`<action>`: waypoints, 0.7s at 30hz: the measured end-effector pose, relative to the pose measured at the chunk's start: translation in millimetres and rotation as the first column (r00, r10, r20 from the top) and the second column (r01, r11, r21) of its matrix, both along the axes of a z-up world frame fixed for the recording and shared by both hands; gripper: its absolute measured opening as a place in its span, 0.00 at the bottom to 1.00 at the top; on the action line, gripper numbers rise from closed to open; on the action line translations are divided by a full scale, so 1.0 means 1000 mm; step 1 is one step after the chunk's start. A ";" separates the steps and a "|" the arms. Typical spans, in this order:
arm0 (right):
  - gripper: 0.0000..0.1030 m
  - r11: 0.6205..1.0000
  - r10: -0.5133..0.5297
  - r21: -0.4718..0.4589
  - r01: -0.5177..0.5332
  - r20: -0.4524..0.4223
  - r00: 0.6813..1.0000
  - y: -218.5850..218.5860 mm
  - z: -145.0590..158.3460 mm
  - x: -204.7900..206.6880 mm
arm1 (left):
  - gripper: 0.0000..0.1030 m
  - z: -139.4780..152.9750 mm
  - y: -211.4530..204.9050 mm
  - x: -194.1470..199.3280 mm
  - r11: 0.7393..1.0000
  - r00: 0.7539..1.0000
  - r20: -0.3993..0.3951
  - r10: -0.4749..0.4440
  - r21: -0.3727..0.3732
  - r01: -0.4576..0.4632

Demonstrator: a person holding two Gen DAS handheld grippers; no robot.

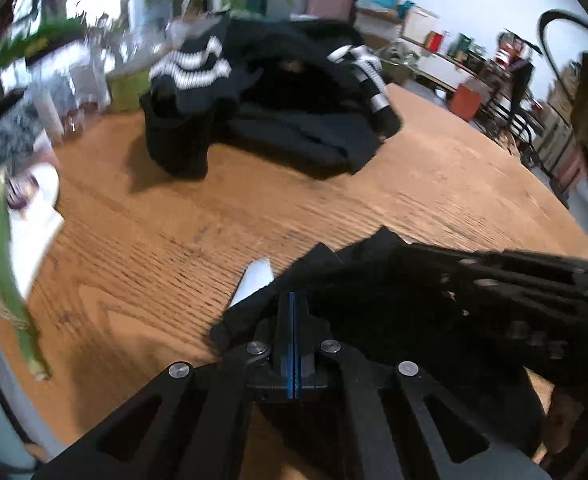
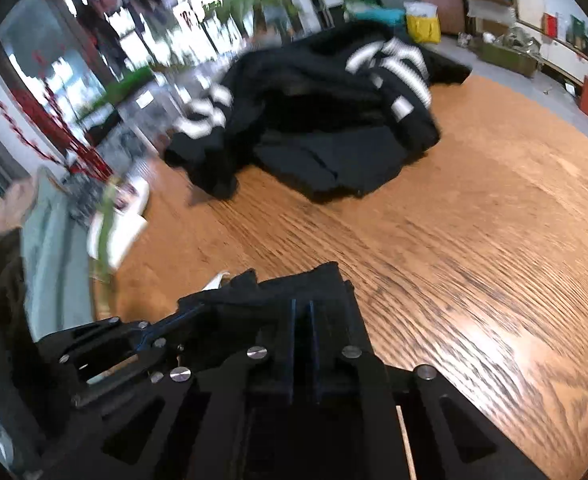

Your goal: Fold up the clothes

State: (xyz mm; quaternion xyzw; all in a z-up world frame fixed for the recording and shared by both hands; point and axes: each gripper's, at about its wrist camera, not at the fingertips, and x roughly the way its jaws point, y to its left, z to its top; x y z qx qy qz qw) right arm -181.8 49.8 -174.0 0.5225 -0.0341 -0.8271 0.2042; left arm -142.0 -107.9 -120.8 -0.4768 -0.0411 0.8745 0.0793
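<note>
A small black garment (image 1: 357,264) with a white tag (image 1: 254,280) lies bunched at the near edge of the wooden table (image 1: 174,232). My left gripper (image 1: 294,298) is shut on its left part, the blue pads pressed together over the cloth. In the right wrist view, my right gripper (image 2: 303,308) pinches the same black garment (image 2: 294,284) with its jaws nearly together. The left gripper's frame comes in close beside it from the left. A heap of black clothes with white stripes (image 1: 270,96) (image 2: 313,120) sits at the far side of the table.
White papers (image 1: 26,224) and a green plant stem (image 1: 6,264) lie at the table's left edge. A person's pale sleeve (image 2: 50,240) shows at the left. Chairs (image 1: 513,104) stand beyond the right edge. Bare wood (image 2: 453,220) lies between the grippers and the heap.
</note>
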 end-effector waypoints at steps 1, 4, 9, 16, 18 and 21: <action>0.10 1.000 -0.007 0.021 0.006 0.019 1.000 -0.003 -0.009 -0.008 | 0.01 0.000 -0.002 -0.003 1.000 1.000 -0.008 0.014 -0.003 -0.014; 0.05 0.999 -0.044 0.003 0.044 0.024 0.999 0.003 -0.011 -0.022 | 0.01 0.003 -0.014 -0.014 0.993 0.993 -0.040 0.111 -0.030 -0.113; 0.14 0.999 -0.053 0.008 0.053 -0.049 0.997 0.039 0.041 0.006 | 0.01 0.019 -0.021 -0.002 0.994 0.995 0.000 0.103 0.041 -0.103; 0.23 0.992 0.081 0.086 -0.088 0.078 0.994 0.069 0.046 0.081 | 0.01 0.025 0.011 -0.033 0.995 0.977 0.211 -0.004 0.100 -0.018; 0.24 0.990 0.107 0.077 -0.116 0.115 0.988 0.075 0.043 0.091 | 0.01 0.019 0.017 -0.048 0.997 0.958 0.287 -0.018 0.078 -0.004; 0.26 0.988 0.114 0.087 -0.130 0.169 0.979 0.081 0.030 0.095 | 0.00 -0.001 0.020 -0.069 0.999 0.922 0.387 -0.002 0.034 -0.012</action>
